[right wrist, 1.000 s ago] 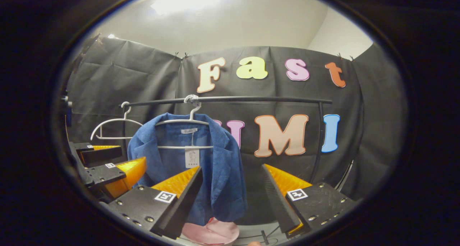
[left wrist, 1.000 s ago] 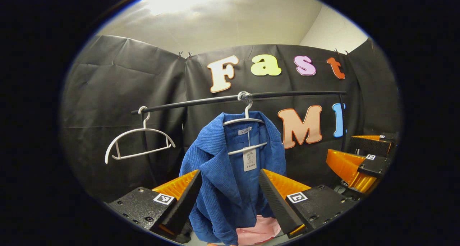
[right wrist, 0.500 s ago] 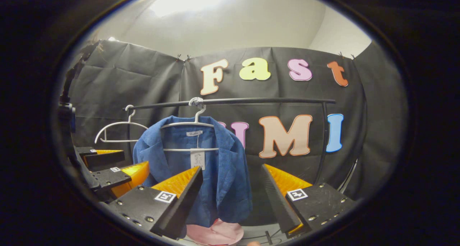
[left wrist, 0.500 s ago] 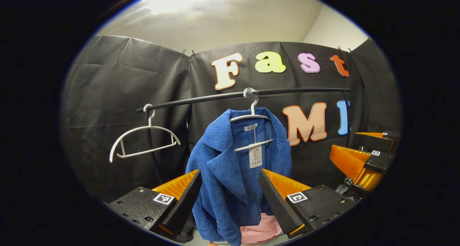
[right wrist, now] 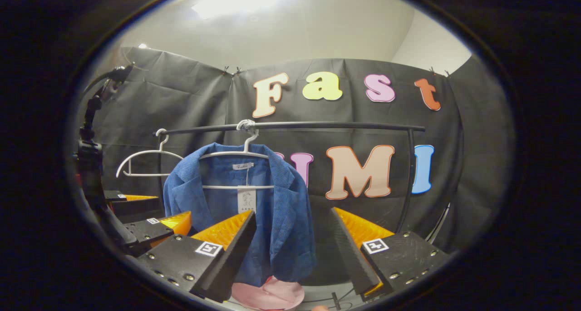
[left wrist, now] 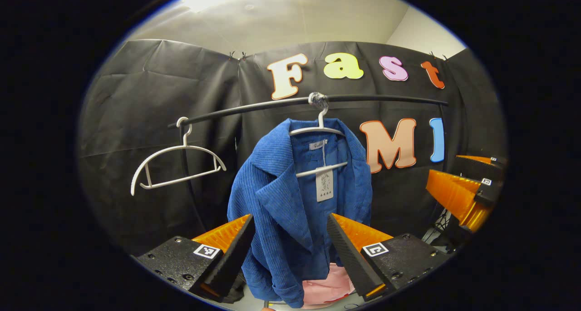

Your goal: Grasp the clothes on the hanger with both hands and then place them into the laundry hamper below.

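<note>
A blue corduroy jacket (left wrist: 295, 202) (right wrist: 277, 211) hangs on a white hanger (left wrist: 317, 131) (right wrist: 236, 154) from a black rail (left wrist: 363, 98) (right wrist: 317, 126). My left gripper (left wrist: 288, 243) stands open in front of the jacket's lower half, its fingers apart with the cloth seen between them, not touching. My right gripper (right wrist: 290, 243) is open too, short of the jacket's right edge. Pink cloth (left wrist: 327, 288) (right wrist: 268, 295) lies below the jacket. The right gripper's orange fingers (left wrist: 454, 193) appear at the right of the left gripper view, and the left gripper's fingers (right wrist: 154, 222) at the left of the right gripper view.
An empty white hanger (left wrist: 177, 165) (right wrist: 145, 159) hangs at the rail's left end. The rail's right upright (right wrist: 406, 179) curves down to the floor. A black stand with a clamp arm (right wrist: 91, 134) rises at the far left of the right gripper view.
The left gripper has moved closer to the jacket, which now looks bigger and sits higher in its view. The right gripper's view has barely shifted. Both stay open.
</note>
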Demonstrator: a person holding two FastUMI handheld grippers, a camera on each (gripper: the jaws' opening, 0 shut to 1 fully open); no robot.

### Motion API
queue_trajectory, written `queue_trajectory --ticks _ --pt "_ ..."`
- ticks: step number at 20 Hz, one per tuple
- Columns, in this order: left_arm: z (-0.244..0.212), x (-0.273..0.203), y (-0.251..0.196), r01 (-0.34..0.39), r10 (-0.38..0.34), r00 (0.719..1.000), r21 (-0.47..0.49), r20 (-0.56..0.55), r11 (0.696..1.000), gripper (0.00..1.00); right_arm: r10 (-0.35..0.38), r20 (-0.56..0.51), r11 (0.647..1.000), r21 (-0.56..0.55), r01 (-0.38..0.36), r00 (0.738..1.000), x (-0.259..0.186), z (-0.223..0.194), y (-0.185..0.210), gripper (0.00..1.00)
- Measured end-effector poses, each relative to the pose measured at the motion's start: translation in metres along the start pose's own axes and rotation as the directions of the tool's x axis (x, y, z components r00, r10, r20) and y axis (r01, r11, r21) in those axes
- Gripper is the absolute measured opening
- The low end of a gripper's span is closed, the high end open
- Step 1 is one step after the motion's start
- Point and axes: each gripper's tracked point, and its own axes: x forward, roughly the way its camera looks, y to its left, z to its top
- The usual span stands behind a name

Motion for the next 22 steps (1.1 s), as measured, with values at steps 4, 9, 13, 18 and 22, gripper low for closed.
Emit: queue_trajectory --ticks 4,9,13,18,22 --pt "-0.011 0.009 0.001 -0.015 0.015 0.999 0.001 -0.028 1.000 0.98 -0.015 -0.004 1.000 -0.010 0.015 1.000 0.000 -0.002 -0.005 0.94" --pt "-0.021 0.025 0.004 -0.051 0.052 0.998 0.011 -0.046 0.999 0.99 -0.031 -0.015 0.999 -0.026 0.031 0.999 0.000 -0.007 -0.009 0.97" --pt "-0.032 0.040 0.014 -0.111 0.112 0.992 0.014 -0.063 0.994 0.98 -0.047 -0.023 0.998 -0.041 0.046 0.999 -0.001 -0.011 -0.015 0.94" --pt "-0.044 0.062 0.032 -0.210 0.213 0.976 0.050 -0.053 0.976 0.98 -0.054 -0.026 0.998 -0.037 0.053 0.998 0.001 -0.014 -0.020 0.94" --pt "-0.044 0.075 0.043 -0.259 0.261 0.965 0.055 -0.021 0.964 0.97 -0.043 -0.032 0.998 -0.042 0.042 0.999 0.004 -0.017 -0.018 0.97"
